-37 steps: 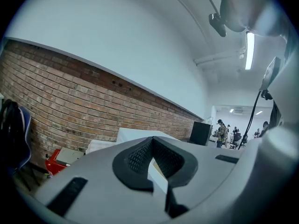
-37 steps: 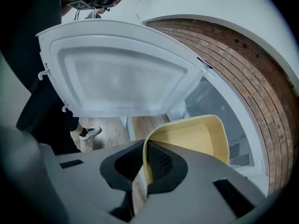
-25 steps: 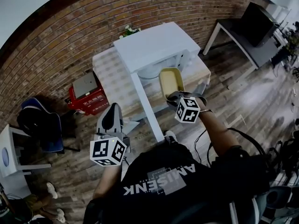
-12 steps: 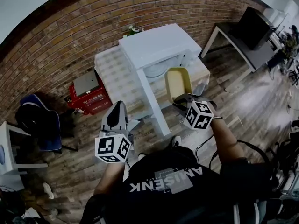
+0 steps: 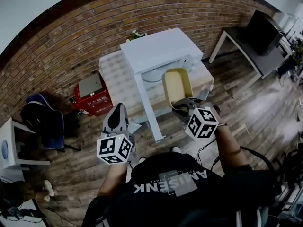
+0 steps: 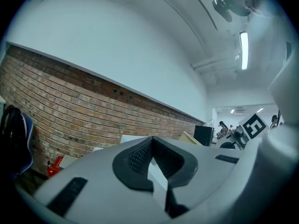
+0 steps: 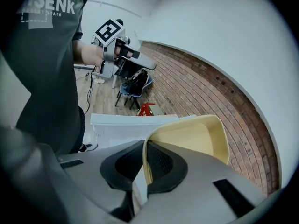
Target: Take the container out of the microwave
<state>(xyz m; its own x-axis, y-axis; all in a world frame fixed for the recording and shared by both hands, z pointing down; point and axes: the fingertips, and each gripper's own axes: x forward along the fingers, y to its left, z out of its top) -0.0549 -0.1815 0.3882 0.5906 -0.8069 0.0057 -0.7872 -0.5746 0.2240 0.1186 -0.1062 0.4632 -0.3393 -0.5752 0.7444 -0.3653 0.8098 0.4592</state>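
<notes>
1. while the right gripper (image 5: 181, 106) is clamped on the near rim of the pale yellow container (image 5: 176, 85), that container is already out of the white microwave (image 5: 158, 48), up in the air just in front of its opening
2. microwave door (image 5: 147, 109) is swung open, just left of the container
3. left gripper (image 5: 118, 109) has its jaws together on nothing, left of the door and well apart from the container
4. microwave stands on a checked table (image 5: 110, 74) by the brick wall (image 5: 57, 46)

Near rim of container (image 5: 176, 83) behind right gripper (image 5: 183, 105)
</notes>
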